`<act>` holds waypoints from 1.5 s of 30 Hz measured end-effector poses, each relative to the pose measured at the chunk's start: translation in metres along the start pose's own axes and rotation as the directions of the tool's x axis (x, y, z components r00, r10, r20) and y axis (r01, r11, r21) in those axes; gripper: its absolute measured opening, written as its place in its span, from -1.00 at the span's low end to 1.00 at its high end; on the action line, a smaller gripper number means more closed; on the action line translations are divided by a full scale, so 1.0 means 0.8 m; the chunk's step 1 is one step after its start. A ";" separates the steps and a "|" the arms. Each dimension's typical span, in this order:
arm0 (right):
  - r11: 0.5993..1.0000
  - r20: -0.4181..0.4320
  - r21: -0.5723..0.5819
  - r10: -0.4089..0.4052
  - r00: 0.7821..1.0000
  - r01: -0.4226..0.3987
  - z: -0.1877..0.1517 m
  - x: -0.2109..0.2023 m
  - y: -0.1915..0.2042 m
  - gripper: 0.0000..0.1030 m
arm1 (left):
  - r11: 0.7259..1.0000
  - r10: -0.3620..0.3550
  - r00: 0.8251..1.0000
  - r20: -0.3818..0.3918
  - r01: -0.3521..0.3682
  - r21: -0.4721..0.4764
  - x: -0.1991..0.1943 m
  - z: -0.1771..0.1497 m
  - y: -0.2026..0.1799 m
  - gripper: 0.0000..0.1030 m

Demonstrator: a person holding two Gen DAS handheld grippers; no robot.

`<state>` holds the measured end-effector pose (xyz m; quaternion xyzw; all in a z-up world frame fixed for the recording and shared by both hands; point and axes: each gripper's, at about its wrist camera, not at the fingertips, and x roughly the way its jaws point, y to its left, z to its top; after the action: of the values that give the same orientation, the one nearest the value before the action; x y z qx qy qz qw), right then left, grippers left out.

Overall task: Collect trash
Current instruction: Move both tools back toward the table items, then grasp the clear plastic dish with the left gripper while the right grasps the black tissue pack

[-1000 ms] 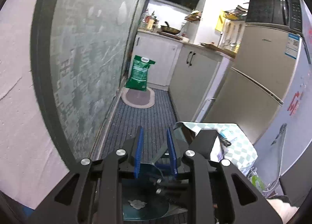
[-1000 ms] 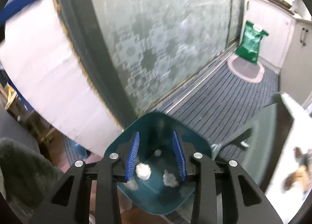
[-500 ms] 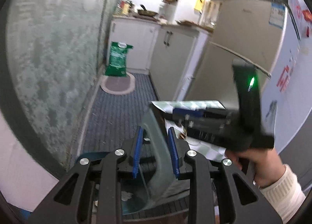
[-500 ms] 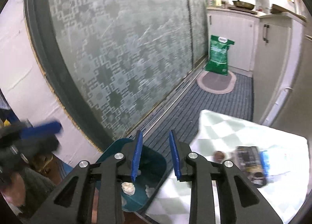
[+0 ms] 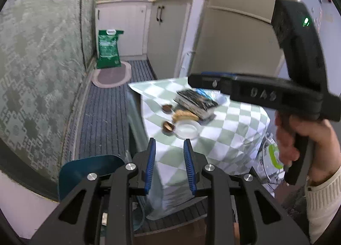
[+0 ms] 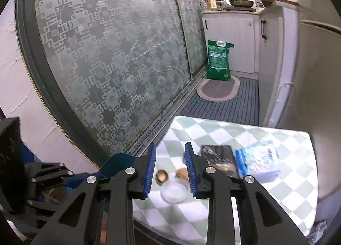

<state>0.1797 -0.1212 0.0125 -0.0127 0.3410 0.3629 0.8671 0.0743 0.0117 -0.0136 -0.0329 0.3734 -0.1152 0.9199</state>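
Both empty, jaws apart, the right gripper (image 6: 170,167) hovers above the shells (image 6: 162,176) and lid (image 6: 174,191) on the tabletop (image 6: 283,189), the left gripper (image 5: 169,164) just short of them, ready to pick trash.

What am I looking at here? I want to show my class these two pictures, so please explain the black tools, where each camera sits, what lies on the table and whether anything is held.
No robot: a person holds a hand tool with two blue-padded fingers in each hand. Each picture comes from a fisheye camera mounted on one tool, looking along its fingers.

The left gripper sees the right hand holding the other tool. The right gripper looks down at the table.

On the checked tablecloth lie a clear round lid, a brown nutshell, a tan scrap, a black packet and a blue-and-white wrapper. A teal bin stands on the floor beside the table.

Both pairs of fingers are open and hold nothing.
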 end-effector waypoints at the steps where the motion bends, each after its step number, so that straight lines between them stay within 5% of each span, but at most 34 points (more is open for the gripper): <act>1: 1.000 -0.001 0.008 -0.004 1.000 0.004 -0.002 -0.003 -0.006 -0.46 | 1.000 -0.022 1.000 -0.017 0.022 -0.001 0.008 -0.001 -0.004 -0.32; 9: 0.998 0.002 0.055 -0.018 1.000 0.018 -0.017 -0.024 -0.039 -0.46 | 0.999 -0.047 0.997 -0.057 0.046 -0.012 0.051 0.003 -0.030 -0.20; 16: 0.995 0.009 0.096 -0.026 1.000 0.025 -0.028 -0.039 -0.065 -0.17 | 0.999 -0.009 0.997 -0.075 0.006 -0.035 0.076 0.009 -0.029 0.02; 29: 0.981 0.016 0.194 -0.006 1.000 0.003 -0.060 -0.040 -0.111 0.34 | 0.999 0.015 0.995 -0.095 -0.019 -0.032 0.101 0.023 -0.040 0.02; 37: 0.972 0.030 0.231 0.037 0.999 -0.042 -0.074 -0.032 -0.122 0.43 | 0.999 0.028 0.995 -0.091 -0.030 -0.024 0.109 0.026 -0.040 0.02; 39: 0.974 0.037 0.221 0.047 0.998 -0.054 -0.079 -0.027 -0.120 0.43 | 0.999 0.024 0.996 -0.086 -0.026 -0.019 0.110 0.026 -0.039 -0.16; 45: 0.975 0.034 0.208 0.071 0.997 -0.077 -0.083 -0.013 -0.116 0.43 | 0.999 0.021 0.997 -0.080 -0.023 -0.022 0.106 0.025 -0.034 -0.19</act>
<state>0.1955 -0.2137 -0.0531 0.0960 0.3660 0.3572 0.8540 0.1419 -0.0352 -0.0527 -0.0349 0.4117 -0.1021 0.9049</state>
